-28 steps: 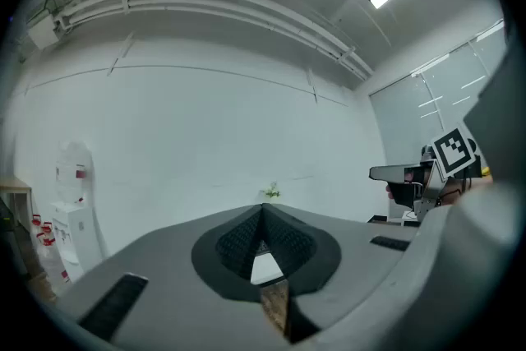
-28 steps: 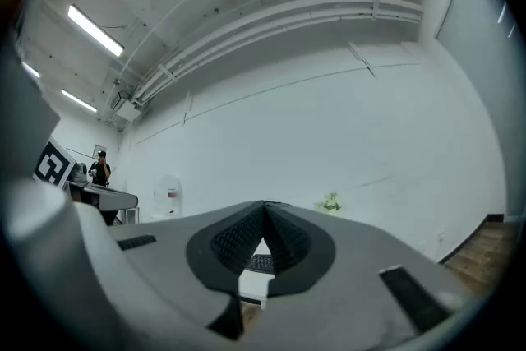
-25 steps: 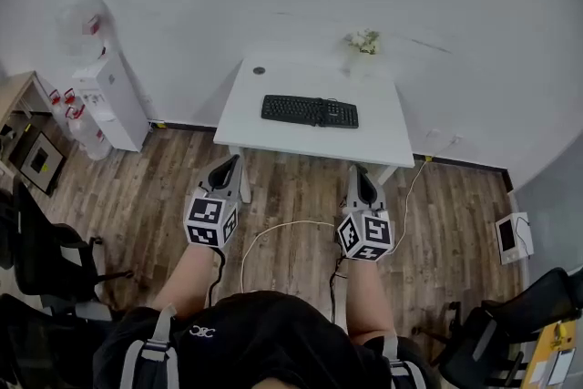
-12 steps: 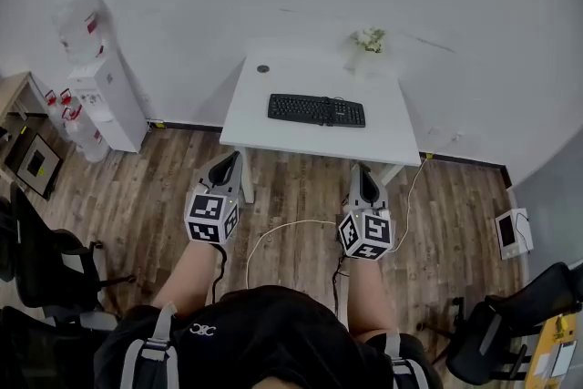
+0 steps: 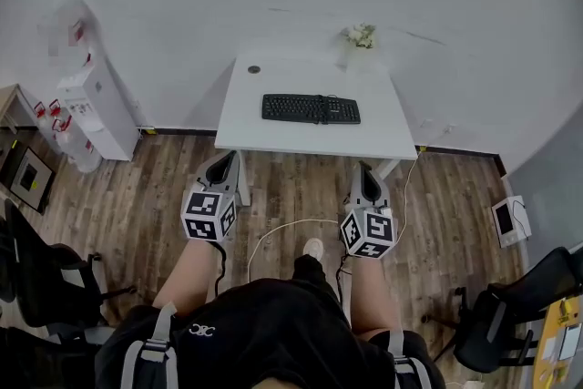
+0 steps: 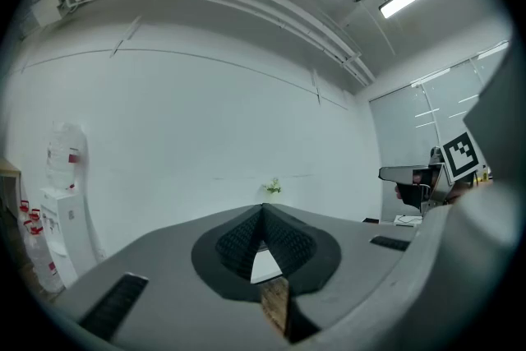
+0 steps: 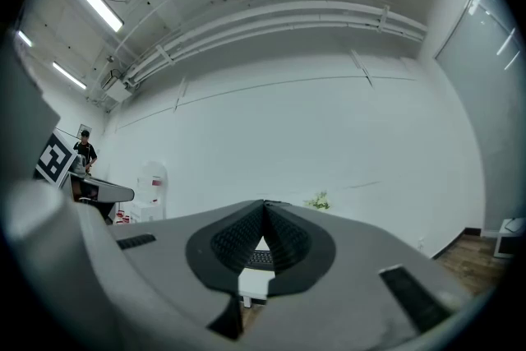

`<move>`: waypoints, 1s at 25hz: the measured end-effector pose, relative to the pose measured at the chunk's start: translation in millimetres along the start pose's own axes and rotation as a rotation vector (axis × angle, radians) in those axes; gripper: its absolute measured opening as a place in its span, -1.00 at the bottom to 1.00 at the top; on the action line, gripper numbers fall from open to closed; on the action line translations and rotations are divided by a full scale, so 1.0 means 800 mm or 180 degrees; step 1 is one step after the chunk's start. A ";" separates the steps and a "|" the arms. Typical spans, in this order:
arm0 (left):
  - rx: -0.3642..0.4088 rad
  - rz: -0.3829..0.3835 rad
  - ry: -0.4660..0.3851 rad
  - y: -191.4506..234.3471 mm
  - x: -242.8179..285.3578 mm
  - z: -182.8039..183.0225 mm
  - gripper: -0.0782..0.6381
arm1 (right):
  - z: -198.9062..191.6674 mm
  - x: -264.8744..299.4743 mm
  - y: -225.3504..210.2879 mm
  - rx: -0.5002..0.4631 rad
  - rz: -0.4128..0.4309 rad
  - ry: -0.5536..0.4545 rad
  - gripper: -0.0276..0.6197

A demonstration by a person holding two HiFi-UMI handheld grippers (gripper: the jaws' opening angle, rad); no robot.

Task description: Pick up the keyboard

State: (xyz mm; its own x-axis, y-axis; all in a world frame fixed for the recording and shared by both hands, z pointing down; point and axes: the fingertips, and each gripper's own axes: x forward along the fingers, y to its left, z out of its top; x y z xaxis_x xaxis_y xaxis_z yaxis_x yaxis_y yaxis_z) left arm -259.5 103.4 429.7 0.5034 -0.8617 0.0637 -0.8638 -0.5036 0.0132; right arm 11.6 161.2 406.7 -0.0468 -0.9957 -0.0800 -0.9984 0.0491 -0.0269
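Note:
A black keyboard (image 5: 311,108) lies flat across the middle of a white table (image 5: 273,137) by the wall. Both grippers are held over the wooden floor, short of the table's near edge and apart from the keyboard. My left gripper (image 5: 223,167) points at the table's left front corner, jaws shut and empty. My right gripper (image 5: 365,173) points at the right front part, also shut and empty. In the right gripper view a strip of the keyboard (image 7: 261,257) shows below the closed tips (image 7: 265,203). The left gripper view shows closed tips (image 6: 263,210) and the table (image 6: 265,265).
A small potted plant (image 5: 360,36) and a dark round object (image 5: 253,69) sit at the table's back. A water dispenser (image 5: 86,100) stands left against the wall. Office chairs (image 5: 36,269) (image 5: 510,314) flank me. A white cable (image 5: 273,232) runs over the floor.
Both grippers have edged a little toward the table and stayed shut. A shoe has stepped into view on the floor between my arms.

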 end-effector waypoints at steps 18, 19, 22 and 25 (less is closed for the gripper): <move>0.0152 0.0132 -0.0002 0.031 0.154 0.002 -0.75 | -0.036 0.153 -0.087 0.0067 0.0011 -0.0058 -0.90; 0.0139 0.0135 0.0004 0.032 0.169 0.002 -0.75 | -0.038 0.168 -0.095 0.0079 0.0019 -0.0055 -0.90; 0.0137 0.0159 0.0027 0.035 0.217 0.006 -0.75 | -0.044 0.216 -0.118 0.0110 0.0059 -0.0024 -0.90; 0.0178 0.0214 0.0046 0.039 0.267 0.012 -0.75 | -0.048 0.267 -0.140 0.0115 0.0113 0.0022 -0.90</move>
State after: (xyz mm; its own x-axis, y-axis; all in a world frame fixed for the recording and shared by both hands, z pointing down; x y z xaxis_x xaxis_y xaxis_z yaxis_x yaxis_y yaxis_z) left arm -178.5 -97.2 433.9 0.4435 -0.8930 0.0768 -0.8930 -0.4476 -0.0474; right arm 111.9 -59.8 430.6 -0.0826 -0.9938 -0.0747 -0.9944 0.0871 -0.0603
